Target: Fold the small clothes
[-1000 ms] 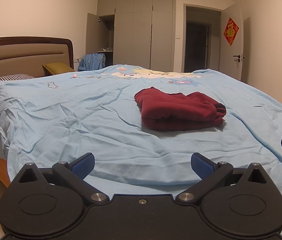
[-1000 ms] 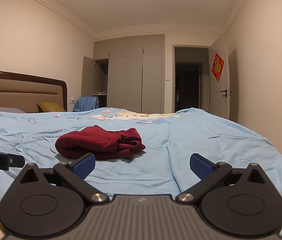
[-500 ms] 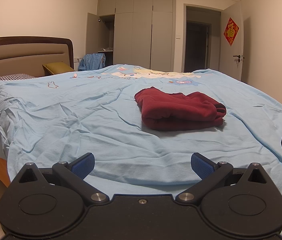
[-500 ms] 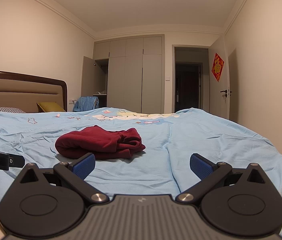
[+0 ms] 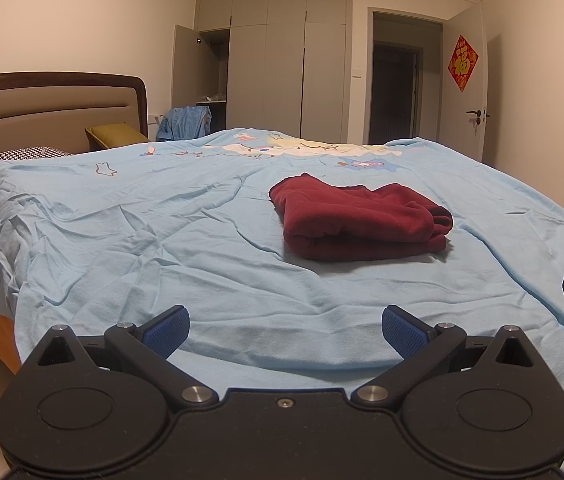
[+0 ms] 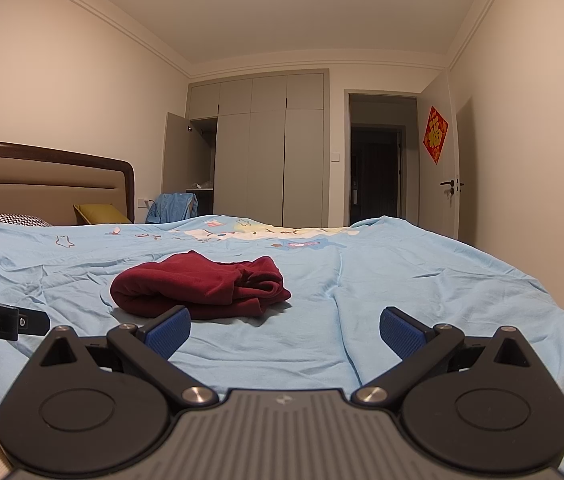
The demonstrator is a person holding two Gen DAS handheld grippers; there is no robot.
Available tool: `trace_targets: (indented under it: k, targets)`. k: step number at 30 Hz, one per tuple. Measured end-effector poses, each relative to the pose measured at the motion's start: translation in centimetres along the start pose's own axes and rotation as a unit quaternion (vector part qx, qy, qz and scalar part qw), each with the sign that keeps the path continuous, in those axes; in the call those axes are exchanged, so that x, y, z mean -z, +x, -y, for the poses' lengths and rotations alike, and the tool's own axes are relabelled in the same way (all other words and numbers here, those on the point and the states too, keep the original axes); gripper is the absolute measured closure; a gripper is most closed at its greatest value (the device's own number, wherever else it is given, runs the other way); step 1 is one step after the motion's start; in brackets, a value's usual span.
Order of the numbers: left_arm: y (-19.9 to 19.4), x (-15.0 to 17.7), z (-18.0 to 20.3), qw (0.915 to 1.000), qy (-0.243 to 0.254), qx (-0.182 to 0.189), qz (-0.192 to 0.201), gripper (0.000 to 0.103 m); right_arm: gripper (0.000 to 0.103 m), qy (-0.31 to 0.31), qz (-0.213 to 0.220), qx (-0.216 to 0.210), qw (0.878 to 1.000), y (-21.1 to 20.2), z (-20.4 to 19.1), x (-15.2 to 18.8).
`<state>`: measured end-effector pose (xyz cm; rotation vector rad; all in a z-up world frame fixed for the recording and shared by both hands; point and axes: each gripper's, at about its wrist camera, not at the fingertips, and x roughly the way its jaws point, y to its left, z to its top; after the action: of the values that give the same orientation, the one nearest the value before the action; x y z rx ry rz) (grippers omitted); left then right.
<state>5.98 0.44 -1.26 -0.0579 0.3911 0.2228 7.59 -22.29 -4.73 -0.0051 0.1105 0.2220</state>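
A dark red garment (image 5: 358, 220) lies folded in a compact bundle on the light blue bedspread (image 5: 162, 240), ahead and slightly right in the left wrist view. From the right wrist camera the same red garment (image 6: 202, 286) sits ahead and to the left. My left gripper (image 5: 285, 330) hangs open over the near edge of the bed, nothing between its blue pads, well short of the bundle. My right gripper (image 6: 284, 330) is also open and empty, near the bundle's front edge. Each gripper's body shows at the other view's side.
A wooden headboard (image 5: 54, 108) with pillows (image 5: 116, 136) stands at the left. A grey wardrobe (image 5: 282, 68) with one door open, a blue cloth (image 5: 184, 122) beside it, a dark doorway (image 5: 396, 96) and a door with a red ornament (image 5: 462, 62) are beyond the bed.
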Motion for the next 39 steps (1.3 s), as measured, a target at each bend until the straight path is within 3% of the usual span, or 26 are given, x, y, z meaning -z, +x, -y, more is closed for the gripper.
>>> trace_targets:
  k: [27, 39]
  targets:
    - [0.07, 0.45, 0.51, 0.9998, 0.019, -0.011, -0.004, 0.001, 0.0, 0.0, 0.0, 0.0, 1.0, -0.03, 0.02, -0.02]
    - [-0.18, 0.36, 0.83, 0.9996, 0.027, 0.003, 0.001, 0.001, 0.0, 0.0, -0.001, 0.0, 1.0, 0.04, 0.03, -0.03]
